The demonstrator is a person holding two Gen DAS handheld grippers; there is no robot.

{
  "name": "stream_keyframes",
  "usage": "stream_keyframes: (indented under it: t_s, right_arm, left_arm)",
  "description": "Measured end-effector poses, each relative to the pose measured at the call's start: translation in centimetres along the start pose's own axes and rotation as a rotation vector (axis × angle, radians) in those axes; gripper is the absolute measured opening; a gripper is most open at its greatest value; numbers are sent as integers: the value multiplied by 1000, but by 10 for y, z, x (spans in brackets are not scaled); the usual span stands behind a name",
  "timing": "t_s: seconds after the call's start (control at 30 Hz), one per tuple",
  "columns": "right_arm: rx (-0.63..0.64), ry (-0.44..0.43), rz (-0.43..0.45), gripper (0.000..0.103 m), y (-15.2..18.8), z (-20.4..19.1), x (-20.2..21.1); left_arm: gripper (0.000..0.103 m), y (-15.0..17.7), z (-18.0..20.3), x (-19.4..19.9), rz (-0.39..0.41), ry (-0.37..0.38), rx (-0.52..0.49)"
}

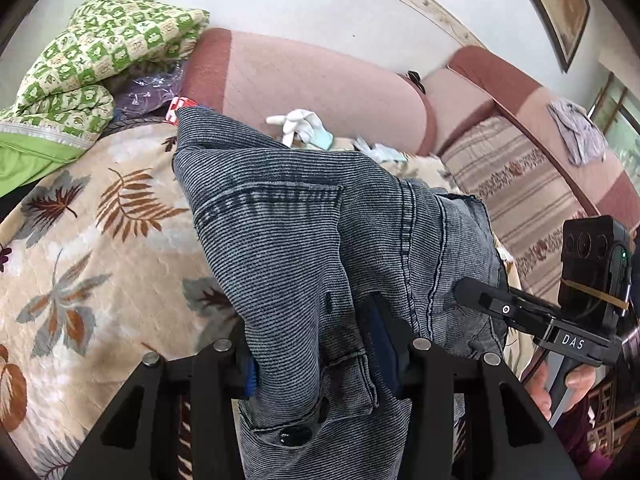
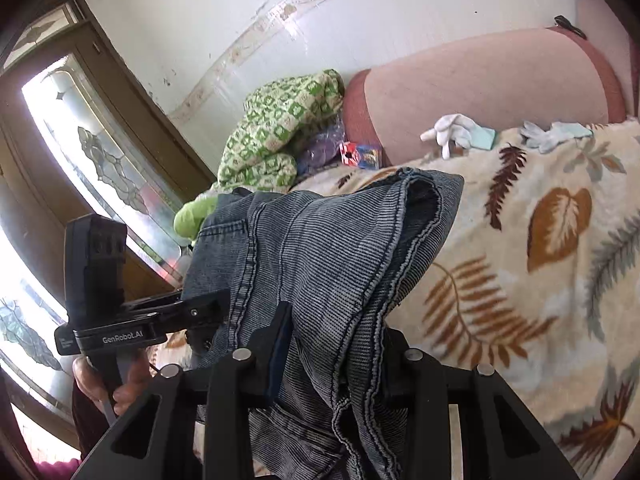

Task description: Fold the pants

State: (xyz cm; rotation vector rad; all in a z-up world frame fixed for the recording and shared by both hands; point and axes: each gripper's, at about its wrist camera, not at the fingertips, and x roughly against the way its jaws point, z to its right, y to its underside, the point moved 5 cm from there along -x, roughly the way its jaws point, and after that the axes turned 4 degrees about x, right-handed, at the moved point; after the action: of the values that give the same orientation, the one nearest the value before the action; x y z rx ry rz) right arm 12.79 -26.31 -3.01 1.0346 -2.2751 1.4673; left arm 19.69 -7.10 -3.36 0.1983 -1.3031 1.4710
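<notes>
Grey jeans [image 1: 304, 240]: left gripper [image 1: 316, 360], right gripper [image 2: 332, 364] both clamped on bunched waistband; thick denim may slip.

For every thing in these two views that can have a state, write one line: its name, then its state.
pants: bunched, lifted off the blanket, gripped by both grippers.
left gripper: shut on the pants near the button.
right gripper: shut on the pants' folded edge.
leaf-print blanket: spread flat over the sofa.
green checked quilt: heaped at the sofa's end.
white gloves: lying loose by the backrest.
</notes>
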Motion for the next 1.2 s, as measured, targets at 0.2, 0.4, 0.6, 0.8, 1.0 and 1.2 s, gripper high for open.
stream_keyframes:
  t_s: [0.2,0.4,0.6,0.8,1.0,1.2]
  right_arm:
    - [-39,-14,-2,38,-8,13,-29]
    - [-84,5,-61,38,6,38,-63]
    - [-123,29,-122,38,21,63,-94]
    - [-145,31,-136,38,24,80,-110]
    - [-138,34,-137,38,24,83,-114]
    - [-144,44,-143,38,30,87,-116]
  left_arm:
    - [48,-2,-14,-24,-23,-36,21]
    - [48,7,-31,-61,-102,-64,33]
    - [48,14,-47,-93,-164,-89,51]
    - [48,15,-57,-104,-178,-106,59]
    - [48,15,-55,-107,-174,-122,47]
    - [50,19,-59,-112,-170,-169,41]
